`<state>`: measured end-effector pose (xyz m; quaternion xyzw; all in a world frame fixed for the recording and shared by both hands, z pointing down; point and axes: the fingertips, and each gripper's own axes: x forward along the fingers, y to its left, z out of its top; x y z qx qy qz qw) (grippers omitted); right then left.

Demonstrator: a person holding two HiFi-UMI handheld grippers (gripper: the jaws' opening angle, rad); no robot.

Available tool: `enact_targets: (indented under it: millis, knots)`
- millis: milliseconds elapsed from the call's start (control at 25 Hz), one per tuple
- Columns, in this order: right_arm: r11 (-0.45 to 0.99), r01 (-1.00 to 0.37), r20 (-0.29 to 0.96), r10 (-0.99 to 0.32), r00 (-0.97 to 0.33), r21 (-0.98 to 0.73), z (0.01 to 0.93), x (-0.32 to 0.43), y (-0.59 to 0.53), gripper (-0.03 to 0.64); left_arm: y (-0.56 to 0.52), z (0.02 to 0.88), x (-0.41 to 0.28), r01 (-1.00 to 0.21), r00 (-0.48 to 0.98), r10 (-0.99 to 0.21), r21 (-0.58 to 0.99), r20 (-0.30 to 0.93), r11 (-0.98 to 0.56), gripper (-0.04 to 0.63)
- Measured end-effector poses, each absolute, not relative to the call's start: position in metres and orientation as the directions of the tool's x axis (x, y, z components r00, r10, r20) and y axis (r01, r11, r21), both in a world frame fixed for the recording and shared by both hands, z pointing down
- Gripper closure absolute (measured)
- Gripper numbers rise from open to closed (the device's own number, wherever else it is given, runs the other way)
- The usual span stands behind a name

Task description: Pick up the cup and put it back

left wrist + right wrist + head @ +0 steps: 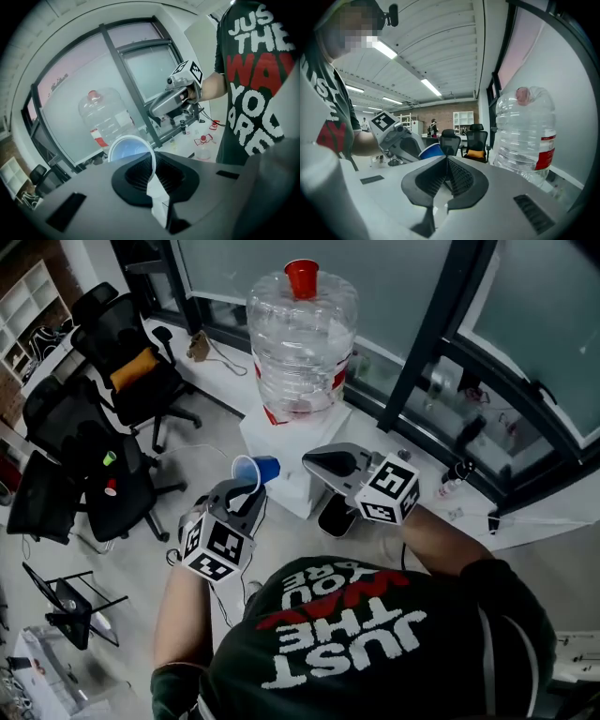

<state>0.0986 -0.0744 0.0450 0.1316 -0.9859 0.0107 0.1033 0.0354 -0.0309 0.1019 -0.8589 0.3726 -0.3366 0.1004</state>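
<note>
A blue paper cup (255,470) with a white inside hangs on its side in the air, in front of the white stand. My left gripper (246,491) is shut on the cup, its jaws pinching the rim. In the left gripper view the cup's open mouth (130,150) faces the camera and its wall runs down between the jaws of that gripper (152,180). My right gripper (315,463) floats just right of the cup, shut and empty. In the right gripper view its jaws (446,176) meet with nothing between them, and the cup (432,151) shows beyond them.
A big clear water bottle (302,343) with a red cap (302,277) stands on a low white stand (281,442) by the window. Black office chairs (127,367) crowd the left side. Small bottles and clutter lie on the sill (455,484) at the right.
</note>
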Motion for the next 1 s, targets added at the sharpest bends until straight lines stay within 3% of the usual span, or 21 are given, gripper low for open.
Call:
enact_targets:
  millis: [480, 760, 1000]
  knots:
    - [0.973, -0.215, 0.264, -0.186, -0.947, -0.085, 0.190, 0.025, -0.105, 0.583, -0.054, 0.298, -0.006, -0.649, 0.501, -0.594, -0.180, 0.630, -0.739, 0.574]
    - [0.960, -0.224, 0.356, -0.153, -0.922, -0.166, 0.352, 0.005, -0.110, 0.583, -0.056, 0.507, 0.003, -0.689, 0.534, -0.481, 0.028, 0.696, -0.724, 0.574]
    - [0.958, -0.212, 0.382, -0.125, -0.916, -0.195, 0.514, -0.012, -0.114, 0.583, -0.069, 0.704, -0.003, -0.620, 0.471, -0.411, -0.038, 0.780, -0.784, 0.574]
